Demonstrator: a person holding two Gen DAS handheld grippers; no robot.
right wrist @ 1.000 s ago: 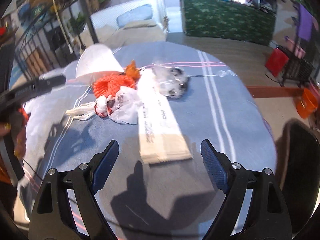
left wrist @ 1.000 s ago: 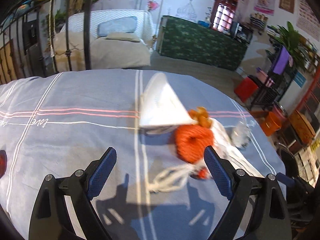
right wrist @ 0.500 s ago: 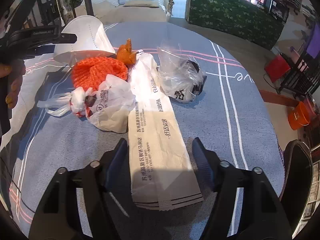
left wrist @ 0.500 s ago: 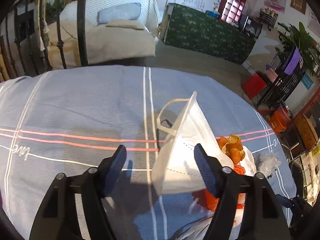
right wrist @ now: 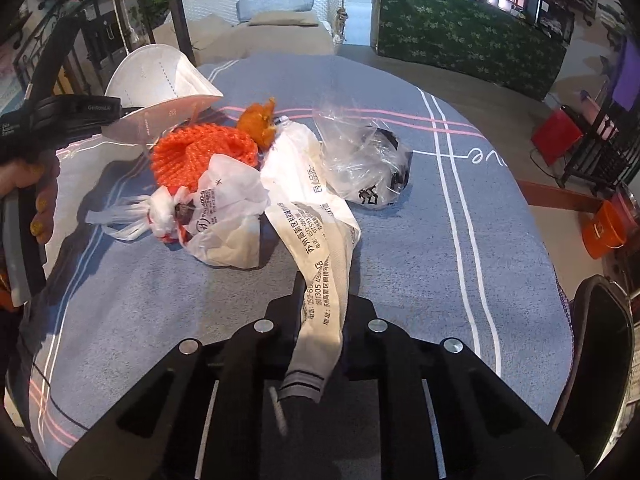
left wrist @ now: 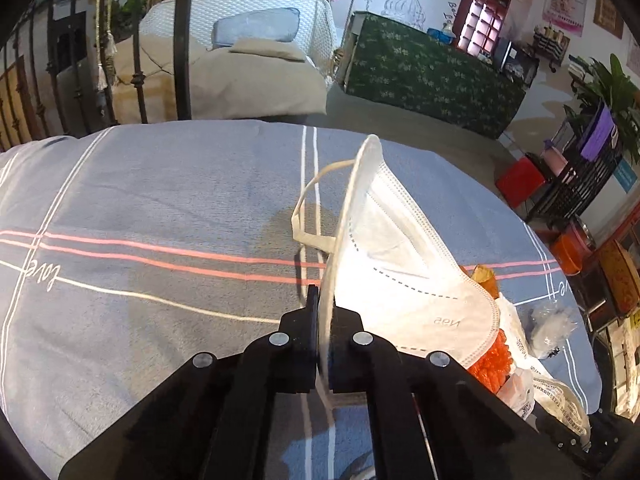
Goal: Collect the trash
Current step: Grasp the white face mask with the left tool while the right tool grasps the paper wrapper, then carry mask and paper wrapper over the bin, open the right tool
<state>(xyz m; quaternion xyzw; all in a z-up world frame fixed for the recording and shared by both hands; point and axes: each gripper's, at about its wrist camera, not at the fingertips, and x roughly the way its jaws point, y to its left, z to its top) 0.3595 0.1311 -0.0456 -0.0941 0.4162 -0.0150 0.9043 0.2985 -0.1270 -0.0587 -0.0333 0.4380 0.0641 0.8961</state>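
My left gripper [left wrist: 324,300] is shut on the edge of a white N95 face mask [left wrist: 396,264] and holds it just above the grey-blue tablecloth [left wrist: 160,200]. The mask [right wrist: 160,80] and left gripper [right wrist: 108,114] also show at the left of the right wrist view. My right gripper [right wrist: 320,292] is shut on the near end of a long white printed paper sleeve [right wrist: 316,236]. The sleeve runs back into the trash pile: an orange net [right wrist: 200,152], an orange peel [right wrist: 258,120], a knotted white plastic bag [right wrist: 224,212] and a clear crumpled bag [right wrist: 364,164].
The round table's edge [right wrist: 540,240] curves along the right, with a dark chair back [right wrist: 600,352] beside it. Beyond are a red stool [right wrist: 556,132], an orange bucket [right wrist: 604,228], a green-covered counter [left wrist: 432,76] and a black metal railing [left wrist: 136,40].
Both grippers were open and have shut: the left on the mask's edge, lifting it, the right on the near end of the paper sleeve, which is now bunched and raised.
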